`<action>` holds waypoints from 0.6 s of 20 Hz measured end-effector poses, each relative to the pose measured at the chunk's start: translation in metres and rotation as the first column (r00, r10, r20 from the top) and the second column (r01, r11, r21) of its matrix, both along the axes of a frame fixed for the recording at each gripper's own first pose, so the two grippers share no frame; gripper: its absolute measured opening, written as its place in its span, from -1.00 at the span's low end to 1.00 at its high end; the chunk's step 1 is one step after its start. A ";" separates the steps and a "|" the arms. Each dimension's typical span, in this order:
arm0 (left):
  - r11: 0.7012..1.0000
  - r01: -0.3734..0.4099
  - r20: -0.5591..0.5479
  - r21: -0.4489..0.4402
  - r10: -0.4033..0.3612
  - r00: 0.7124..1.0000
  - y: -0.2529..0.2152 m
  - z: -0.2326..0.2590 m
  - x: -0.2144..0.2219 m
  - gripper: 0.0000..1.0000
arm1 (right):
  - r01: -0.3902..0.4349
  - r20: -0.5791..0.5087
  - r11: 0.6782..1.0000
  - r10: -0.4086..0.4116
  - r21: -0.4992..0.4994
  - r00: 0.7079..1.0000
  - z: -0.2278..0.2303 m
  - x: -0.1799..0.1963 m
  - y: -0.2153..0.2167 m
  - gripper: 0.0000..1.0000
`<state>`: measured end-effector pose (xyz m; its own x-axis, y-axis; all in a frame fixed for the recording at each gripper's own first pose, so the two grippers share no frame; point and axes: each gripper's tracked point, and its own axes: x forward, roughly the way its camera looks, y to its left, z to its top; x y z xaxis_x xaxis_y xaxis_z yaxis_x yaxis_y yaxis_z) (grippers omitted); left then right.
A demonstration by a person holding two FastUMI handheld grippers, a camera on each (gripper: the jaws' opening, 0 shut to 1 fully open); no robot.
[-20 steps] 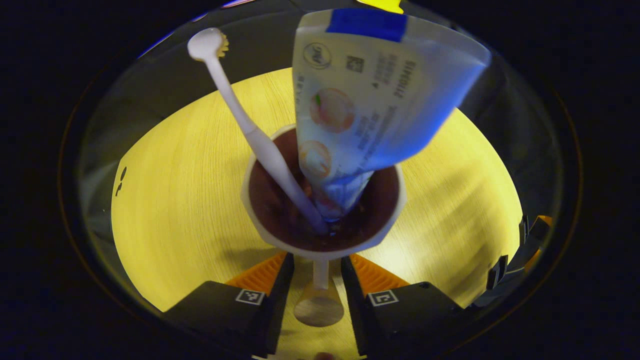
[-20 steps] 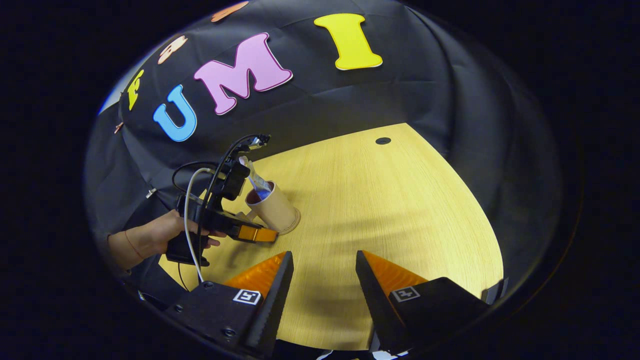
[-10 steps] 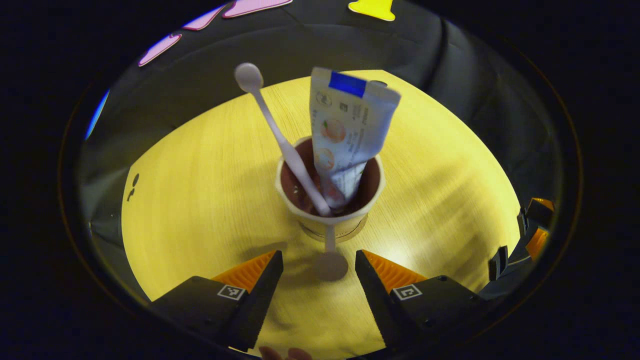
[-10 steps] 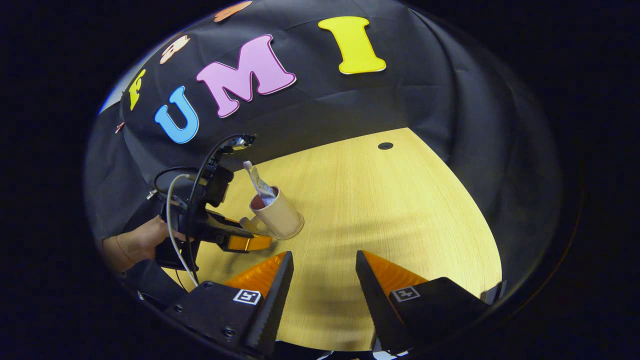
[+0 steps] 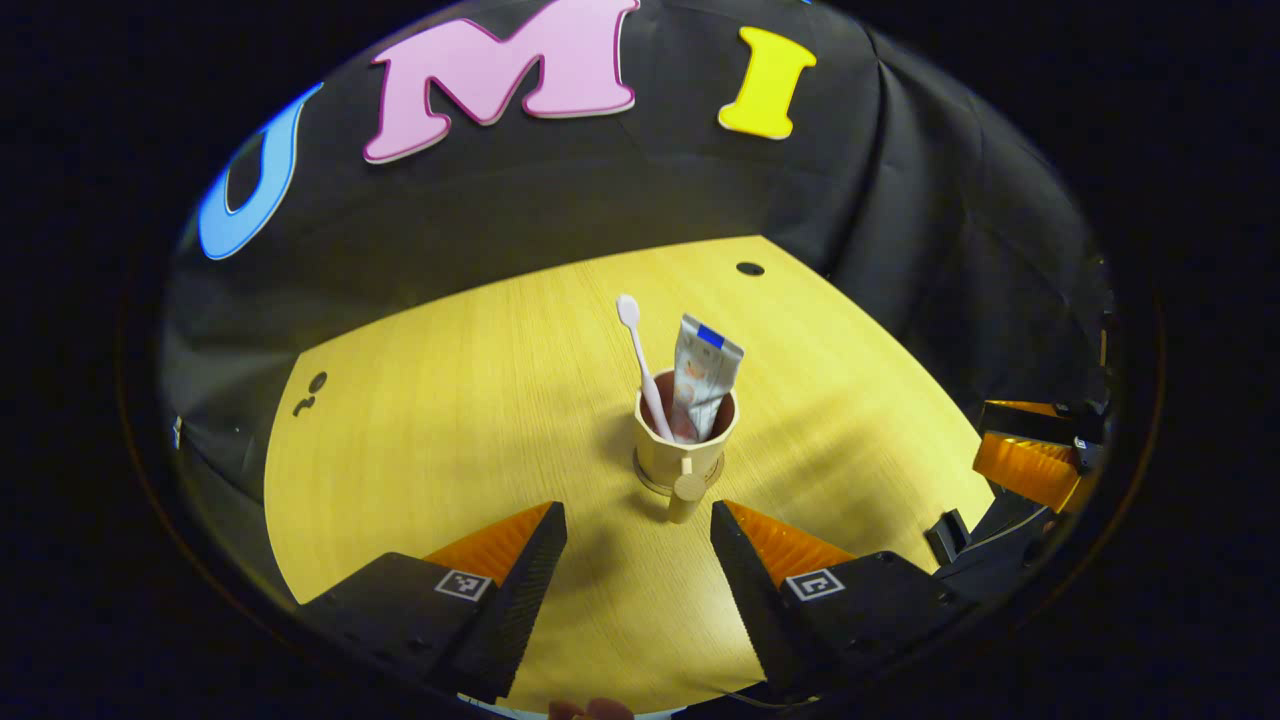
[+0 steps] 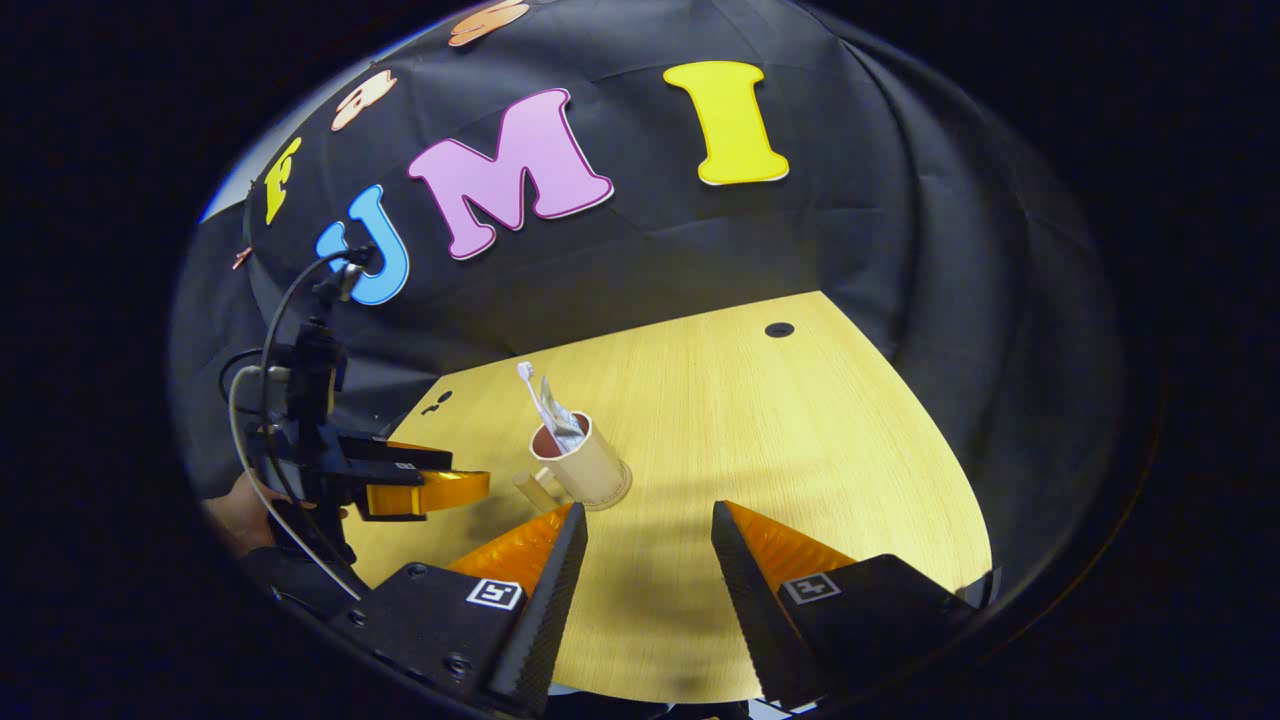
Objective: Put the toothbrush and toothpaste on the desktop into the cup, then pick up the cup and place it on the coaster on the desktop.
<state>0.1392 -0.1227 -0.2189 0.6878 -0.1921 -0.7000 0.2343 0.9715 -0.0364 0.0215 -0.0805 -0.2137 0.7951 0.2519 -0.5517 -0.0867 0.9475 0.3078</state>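
Observation:
A beige cup (image 5: 672,455) with a peg-like handle (image 5: 688,494) stands upright on a round coaster (image 5: 645,482) in the middle of the wooden desktop. A white toothbrush (image 5: 640,360) and a toothpaste tube (image 5: 705,375) stand in it, heads up. My left gripper (image 5: 638,555) is open a short way in front of the handle, touching nothing. In the right gripper view the cup (image 6: 592,466) with toothbrush (image 6: 530,388) and tube (image 6: 562,418) sits just beyond my open right gripper (image 6: 640,565). The left gripper (image 6: 425,492) hovers to the cup's left.
The light wooden desktop (image 5: 450,400) has a dark cable hole (image 5: 749,268) near its far edge and small dark marks (image 5: 308,392) at the left. The right gripper (image 5: 1030,462) sits at the desktop's right edge. A hand (image 6: 232,505) holds the left gripper.
My left gripper opened off the cup's handle and drew back and up. The cup now stands alone on the coaster. The right gripper hardly moved.

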 end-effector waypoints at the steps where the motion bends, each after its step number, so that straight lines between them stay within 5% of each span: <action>1: 1.000 0.003 0.026 -0.001 -0.003 1.000 0.006 0.010 -0.002 0.82 | -0.006 0.009 1.000 0.006 -0.007 1.000 0.006 0.000 0.004 0.57; 12: 0.994 -0.023 0.195 -0.109 0.044 0.980 0.079 0.060 -0.042 0.82 | -0.056 0.088 0.998 0.058 -0.032 0.994 0.049 0.004 0.073 0.57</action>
<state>0.0969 -0.0439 -0.1587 0.8176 -0.2320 -0.5270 0.2141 0.9721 -0.0959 0.0259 -0.0074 -0.1646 0.8263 0.2831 -0.4869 -0.1667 0.9487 0.2687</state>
